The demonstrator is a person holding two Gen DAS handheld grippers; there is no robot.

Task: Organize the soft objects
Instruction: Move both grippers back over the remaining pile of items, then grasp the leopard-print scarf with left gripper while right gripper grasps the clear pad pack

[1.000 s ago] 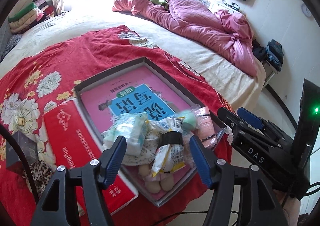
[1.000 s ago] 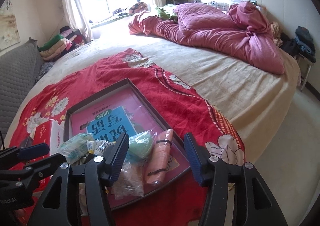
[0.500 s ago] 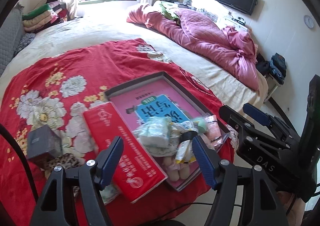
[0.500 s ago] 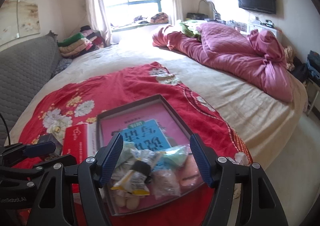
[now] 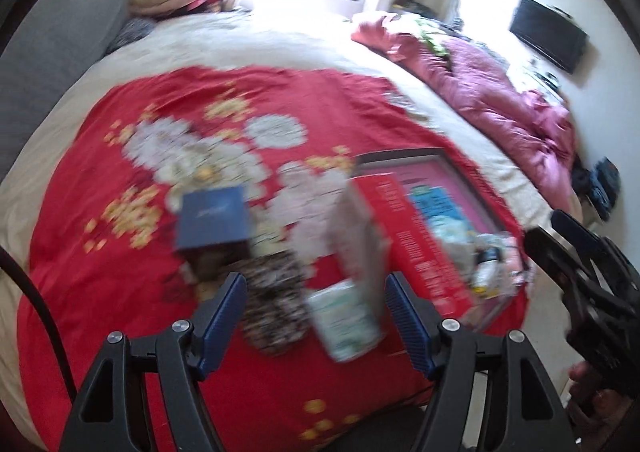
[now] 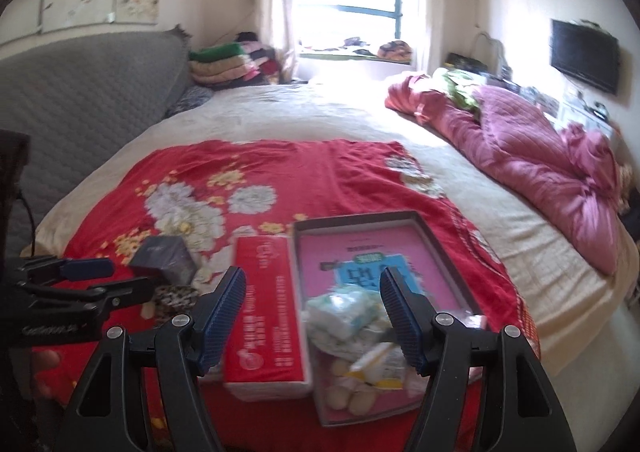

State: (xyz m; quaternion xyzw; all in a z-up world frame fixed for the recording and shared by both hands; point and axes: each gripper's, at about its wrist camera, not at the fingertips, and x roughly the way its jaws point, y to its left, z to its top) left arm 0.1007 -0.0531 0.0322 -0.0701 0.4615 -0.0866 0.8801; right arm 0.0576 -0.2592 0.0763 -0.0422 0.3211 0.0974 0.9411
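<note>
Both hand-held grippers hang over the red floral blanket [image 6: 320,171] on the bed, jaws spread apart and holding nothing. The right hand-held gripper [image 6: 312,316] frames the pile of soft packets [image 6: 352,316] lying in the tray [image 6: 448,244] at the near end, with the red box [image 6: 264,308] just beside the tray at 9 o'clock. The left hand-held gripper [image 5: 316,320], its view blurred, points at a leopard-print pouch [image 5: 276,304] and a pale packet [image 5: 344,316], the dark blue box [image 5: 212,215] at 11 o'clock.

My right gripper [image 6: 312,306] hangs with jaws spread wide over the red floral blanket [image 6: 280,175] on the bed. Between them I see a red packet [image 6: 266,312] lying just beside a grey tray [image 6: 440,248] holding a heap of soft packets [image 6: 352,316]. My left gripper [image 6: 76,280] shows at the left edge, near a dark box [image 6: 164,258].
</note>
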